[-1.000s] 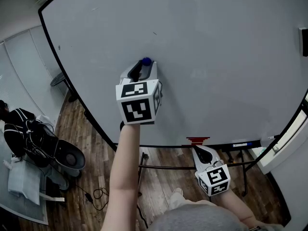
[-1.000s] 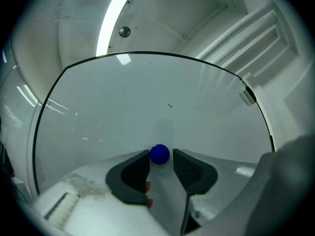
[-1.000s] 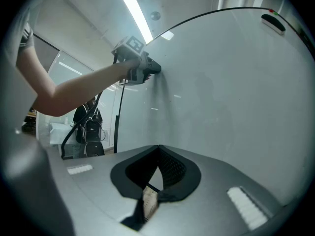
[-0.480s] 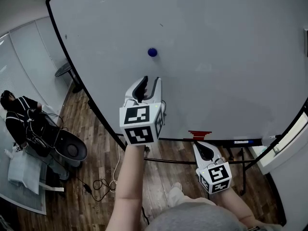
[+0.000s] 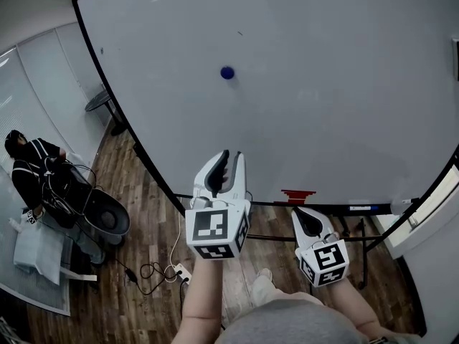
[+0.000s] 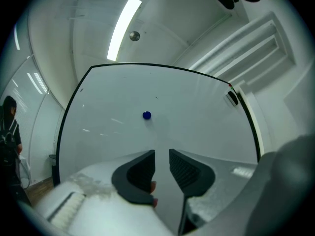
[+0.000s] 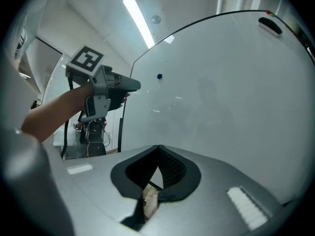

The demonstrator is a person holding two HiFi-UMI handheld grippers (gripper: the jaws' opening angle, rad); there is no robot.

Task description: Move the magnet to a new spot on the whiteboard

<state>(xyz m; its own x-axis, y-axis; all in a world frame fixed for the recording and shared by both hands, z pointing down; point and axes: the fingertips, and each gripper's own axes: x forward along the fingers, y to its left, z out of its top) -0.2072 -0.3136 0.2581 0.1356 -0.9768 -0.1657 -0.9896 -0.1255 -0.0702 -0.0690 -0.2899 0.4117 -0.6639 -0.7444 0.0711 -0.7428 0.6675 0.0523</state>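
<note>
Wooden floor down below, black cables trailing to a white power strip. Far left, a person in dark clothes. Overhead, a ceiling light strip glows.

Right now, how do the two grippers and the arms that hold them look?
Both the left gripper and right gripper have white bodies with black ribbed jaws, and each carries a white cube with black square markers. The forearms show no sleeves.

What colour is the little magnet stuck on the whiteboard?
Blue. The magnet shows best in the head view.
</note>
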